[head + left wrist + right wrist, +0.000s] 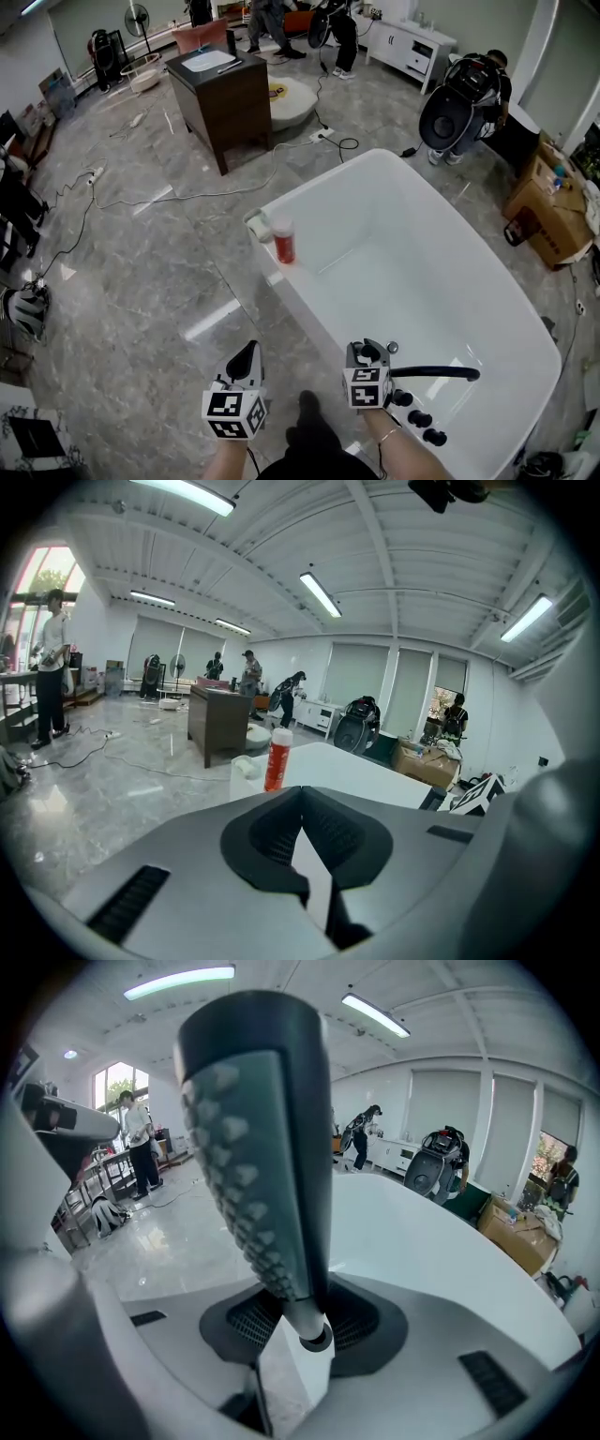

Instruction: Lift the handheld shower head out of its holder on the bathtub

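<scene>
In the right gripper view the shower head (253, 1147) is a dark wand with a grey face full of nozzles, standing upright and filling the middle. My right gripper (302, 1314) is shut on its narrow lower end. In the head view that gripper (367, 352) hovers over the near rim of the white bathtub (309, 192), beside a black spout (441, 372) and round black knobs (419, 418). My left gripper (247, 354) hangs to the left over the floor, outside the tub, its jaws together and nothing in them (302, 803).
A red bottle (284, 241) and a small white roll (259, 226) stand on the tub's far left rim. A dark cabinet (223, 94) stands beyond, with cables across the grey floor. Several people and cardboard boxes (548, 202) are at the back and right.
</scene>
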Demonstrator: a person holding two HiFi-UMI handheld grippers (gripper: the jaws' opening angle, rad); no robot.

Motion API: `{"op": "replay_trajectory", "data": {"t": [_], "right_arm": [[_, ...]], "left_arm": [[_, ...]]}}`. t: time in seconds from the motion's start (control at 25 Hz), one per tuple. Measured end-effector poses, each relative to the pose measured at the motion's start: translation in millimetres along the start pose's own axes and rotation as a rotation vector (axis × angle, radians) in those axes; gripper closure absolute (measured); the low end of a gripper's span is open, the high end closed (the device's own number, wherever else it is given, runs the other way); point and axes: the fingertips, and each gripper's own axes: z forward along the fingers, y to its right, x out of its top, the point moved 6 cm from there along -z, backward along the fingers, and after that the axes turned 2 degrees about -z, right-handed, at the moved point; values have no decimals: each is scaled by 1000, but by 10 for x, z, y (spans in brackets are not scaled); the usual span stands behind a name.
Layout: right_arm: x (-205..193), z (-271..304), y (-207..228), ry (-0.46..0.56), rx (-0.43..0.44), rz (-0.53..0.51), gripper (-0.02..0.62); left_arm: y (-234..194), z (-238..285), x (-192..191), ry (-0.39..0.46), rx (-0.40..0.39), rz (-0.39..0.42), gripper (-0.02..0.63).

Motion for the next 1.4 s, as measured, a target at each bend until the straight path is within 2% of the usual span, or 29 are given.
{"op": "replay_trajectory", "data": {"t": [0.84, 1.4], "right_arm": [[576, -997, -137, 142, -21, -7, 459], [819, -1604, -231, 219, -33, -10, 459]], "left_arm": [[-52, -633, 200, 53, -13, 6, 589], [-40, -981, 269, 86, -30, 16, 589]]}}
